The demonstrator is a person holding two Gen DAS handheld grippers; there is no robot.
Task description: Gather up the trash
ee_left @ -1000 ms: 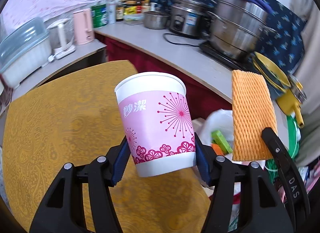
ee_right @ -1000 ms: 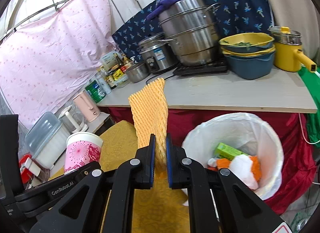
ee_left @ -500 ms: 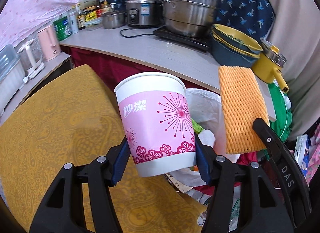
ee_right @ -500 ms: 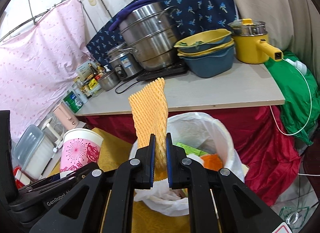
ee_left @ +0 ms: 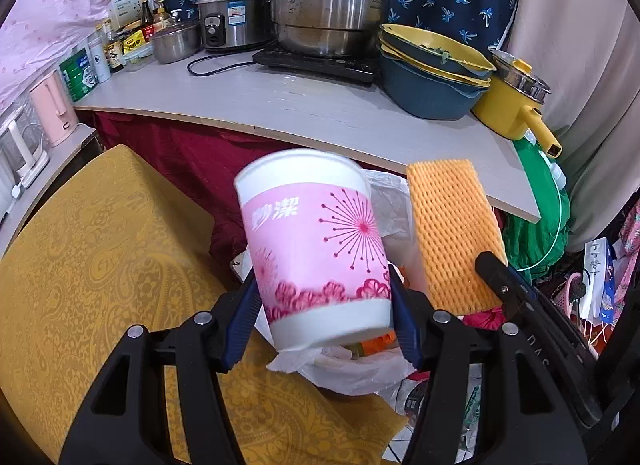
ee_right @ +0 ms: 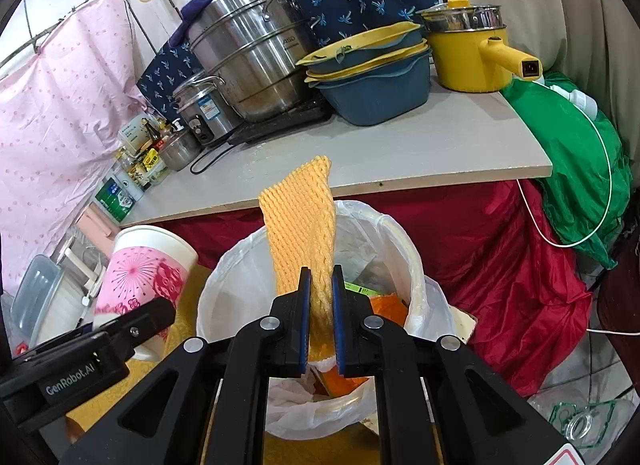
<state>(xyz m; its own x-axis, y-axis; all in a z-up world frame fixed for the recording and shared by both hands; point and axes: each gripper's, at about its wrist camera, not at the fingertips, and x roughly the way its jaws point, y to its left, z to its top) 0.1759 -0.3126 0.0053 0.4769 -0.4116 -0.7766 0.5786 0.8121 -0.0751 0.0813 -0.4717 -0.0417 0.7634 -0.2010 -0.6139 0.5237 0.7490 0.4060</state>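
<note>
Left gripper (ee_left: 320, 305): jaws clenched on the lower part of a pink-and-white paper cup (ee_left: 316, 249), one blue pad on each side; the cup stands mouth up and leans slightly.
Right gripper (ee_right: 320, 321): jaws pressed onto the lower end of an orange foam net sleeve (ee_right: 300, 237), which rises straight up out of the pads.
Trash bin (ee_right: 416, 265): white-bag-lined, directly ahead of and below the right jaws; the sleeve hangs over its opening. Seen from the left wrist, its bag (ee_left: 384, 201) shows behind and beneath the cup.
Inside the bin: a green box and orange scraps, partly hidden by the right jaws.
Cup relative to the bin: to the left of the rim in the right wrist view, near it, not over the opening as far as can be told.
Below the left jaws: yellow patterned cloth (ee_left: 100, 265).
Ahead of both jaws: grey countertop (ee_right: 400, 149), its edge just beyond the bin, with red fabric (ee_right: 480, 245) hanging under it.
On the countertop: steel steamer pot (ee_right: 248, 61), stacked blue and yellow basins (ee_right: 372, 77), yellow electric pot (ee_right: 468, 53).
</note>
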